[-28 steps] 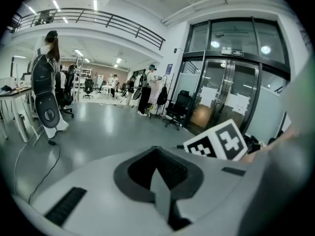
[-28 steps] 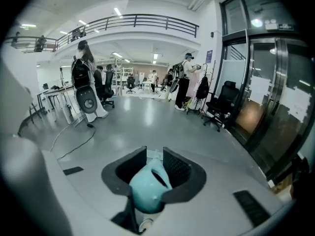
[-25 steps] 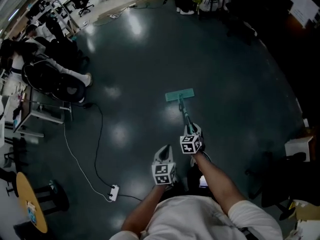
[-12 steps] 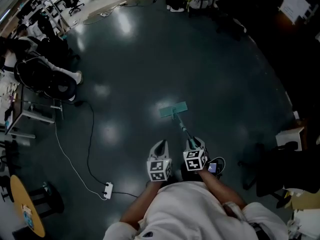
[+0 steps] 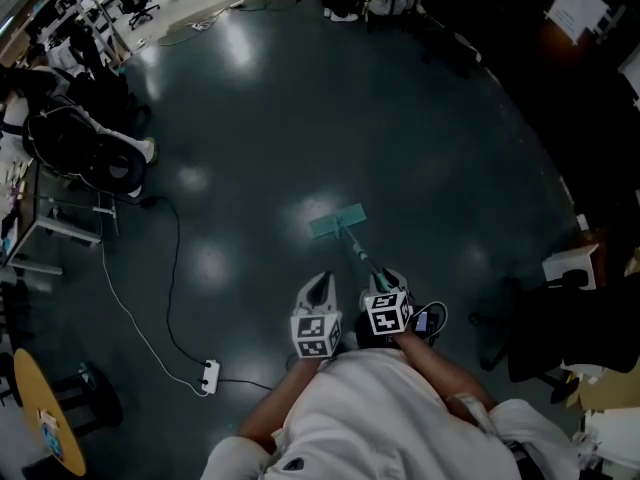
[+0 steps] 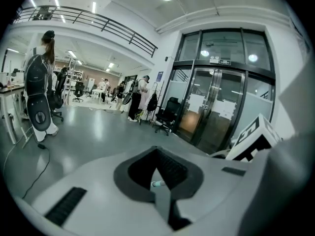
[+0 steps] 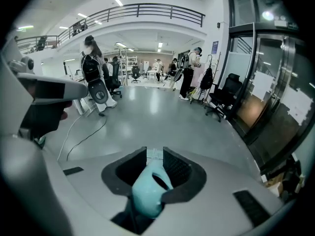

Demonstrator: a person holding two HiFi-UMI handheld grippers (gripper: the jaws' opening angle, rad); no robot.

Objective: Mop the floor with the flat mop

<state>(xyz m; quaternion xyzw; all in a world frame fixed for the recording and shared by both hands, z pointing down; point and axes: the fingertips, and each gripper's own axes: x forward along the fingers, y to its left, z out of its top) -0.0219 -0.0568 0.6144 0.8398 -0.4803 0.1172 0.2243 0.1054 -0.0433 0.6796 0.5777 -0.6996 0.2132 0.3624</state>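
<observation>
Right gripper is clamped on the teal mop handle, plain in its own view. Left gripper sits pressed together just beside that handle. Only the head view shows the mop head, flat on the floor beyond the handle.

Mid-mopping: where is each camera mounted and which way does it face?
Head view: on the head, steeply down at flat mop; shows left gripper, right gripper, shirt.
Left gripper view: on left gripper, level toward glass doors; shows its shut jaws.
Right gripper view: level across the floor; jaws clamp mop handle.
Both gripper views share the office chair.
</observation>
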